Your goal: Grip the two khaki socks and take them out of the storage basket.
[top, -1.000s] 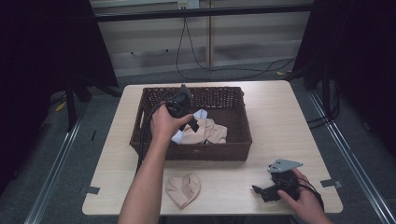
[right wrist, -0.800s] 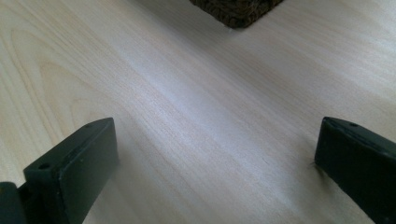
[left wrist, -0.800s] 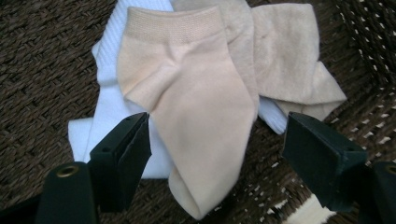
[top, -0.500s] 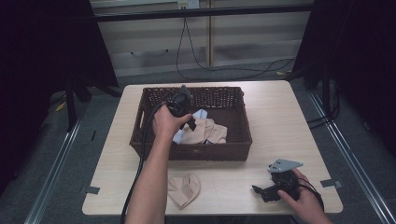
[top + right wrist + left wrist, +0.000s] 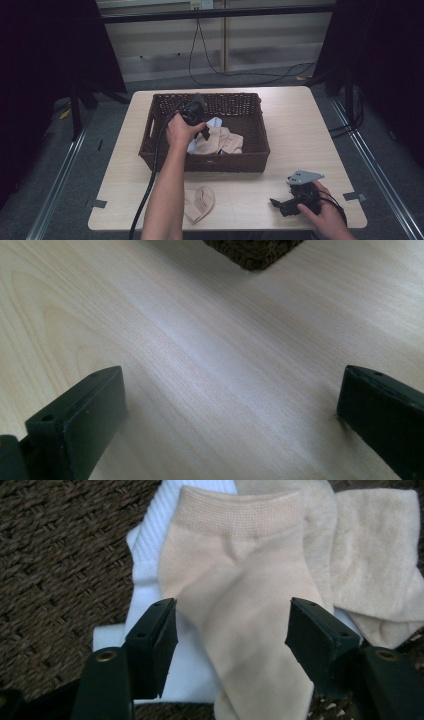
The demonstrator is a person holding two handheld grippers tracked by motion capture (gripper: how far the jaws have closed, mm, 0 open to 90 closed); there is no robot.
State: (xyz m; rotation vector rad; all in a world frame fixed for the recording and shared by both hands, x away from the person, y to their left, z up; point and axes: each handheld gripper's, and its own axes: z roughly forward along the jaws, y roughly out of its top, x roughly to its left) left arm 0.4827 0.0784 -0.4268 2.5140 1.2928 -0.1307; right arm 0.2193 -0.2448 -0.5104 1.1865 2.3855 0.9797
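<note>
The wooden table (image 5: 300, 135) is seen bearing a brown wicker basket (image 5: 252, 162) at its middle. Inside the basket, beige socks (image 5: 240, 610) are piled over a white one (image 5: 145, 555). A folded beige sock (image 5: 200, 202) lies on the table just before the basket. The left gripper (image 5: 232, 630) is lowered over the top sock, jaws just closing, not yet pressing. The right gripper (image 5: 285, 206) is rested right of the basket, jaws wide apart. No writing can be read.
</note>
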